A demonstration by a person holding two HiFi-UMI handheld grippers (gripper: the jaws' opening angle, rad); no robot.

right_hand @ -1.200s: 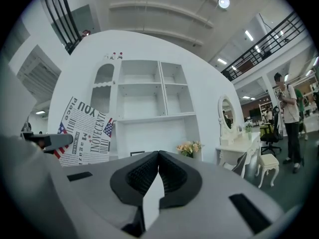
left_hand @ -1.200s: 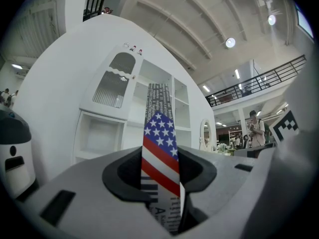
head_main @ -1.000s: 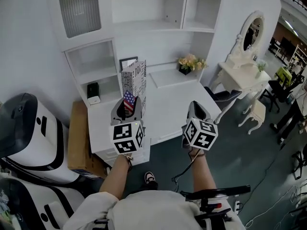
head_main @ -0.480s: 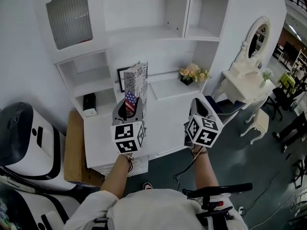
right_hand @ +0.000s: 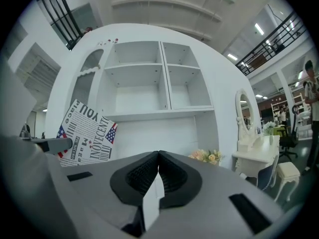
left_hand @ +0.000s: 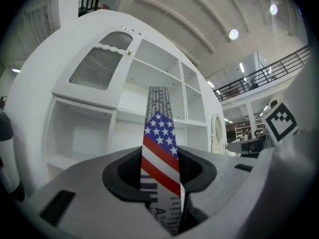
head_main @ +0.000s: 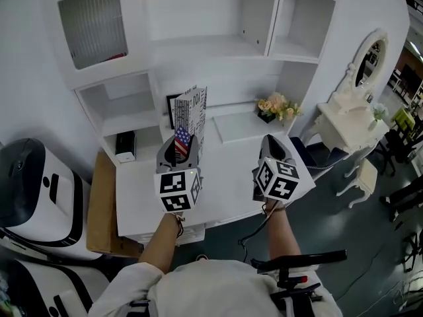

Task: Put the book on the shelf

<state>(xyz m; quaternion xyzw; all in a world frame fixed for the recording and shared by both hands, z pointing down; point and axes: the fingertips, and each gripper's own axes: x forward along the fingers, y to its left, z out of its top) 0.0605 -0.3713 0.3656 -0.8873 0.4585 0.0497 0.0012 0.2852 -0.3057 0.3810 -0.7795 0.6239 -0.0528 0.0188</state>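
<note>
The book (head_main: 189, 113), with a newsprint cover and a stars-and-stripes patch, stands upright over the white desk (head_main: 142, 197). My left gripper (head_main: 177, 152) is shut on its lower edge. In the left gripper view the book (left_hand: 159, 133) rises between the jaws of the left gripper (left_hand: 159, 159), edge-on toward the white shelf unit (left_hand: 154, 78). My right gripper (head_main: 272, 148) hovers to its right at the same height, shut and holding nothing. In the right gripper view the right gripper (right_hand: 158, 156) has its jaws together, and the book (right_hand: 85, 133) shows at the left before the open shelves (right_hand: 149, 83).
A bunch of flowers (head_main: 277, 105) and a dark picture frame (head_main: 173, 103) stand at the back of the desk. A small black object (head_main: 125, 144) sits in the left cubby. A dressing table with a mirror (head_main: 350, 121) is at right, a cardboard box (head_main: 99, 203) at left.
The head view has shifted, so the shelf unit sits further right and looks closer. Both grippers keep their hold and spacing; the book stays in the left gripper.
</note>
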